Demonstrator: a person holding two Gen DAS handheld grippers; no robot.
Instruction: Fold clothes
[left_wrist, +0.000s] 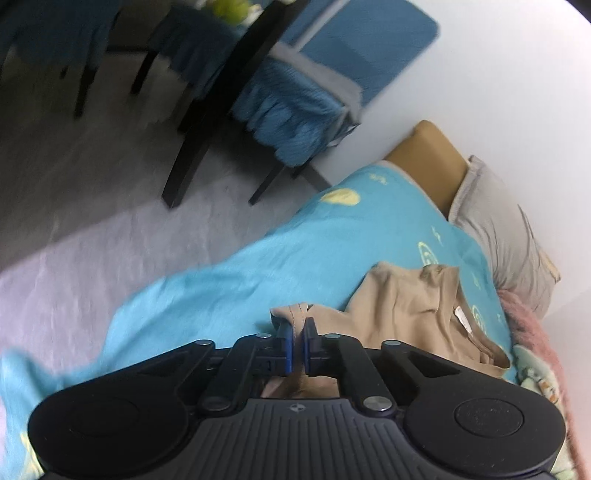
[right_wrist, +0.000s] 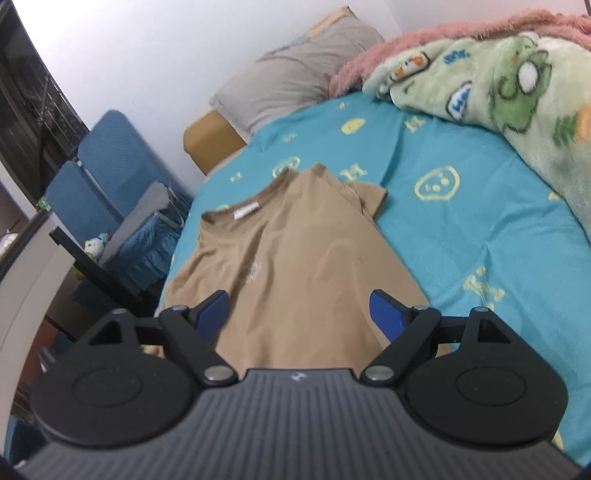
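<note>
A tan T-shirt (right_wrist: 295, 254) lies on a turquoise bed sheet (right_wrist: 461, 221), collar and white label toward the pillow, one sleeve spread to the right. My right gripper (right_wrist: 299, 314) is open and empty, hovering over the shirt's lower body. In the left wrist view my left gripper (left_wrist: 297, 338) is shut on a hemmed edge of the tan T-shirt (left_wrist: 410, 306) and holds it lifted a little above the sheet (left_wrist: 258, 266). The rest of the shirt trails to the right toward the collar.
A grey pillow (right_wrist: 291, 77) lies at the bed head against a white wall. A green and pink fleece blanket (right_wrist: 498, 85) is heaped at the right. Blue-covered chairs (left_wrist: 295, 107) and dark table legs stand on the floor beside the bed.
</note>
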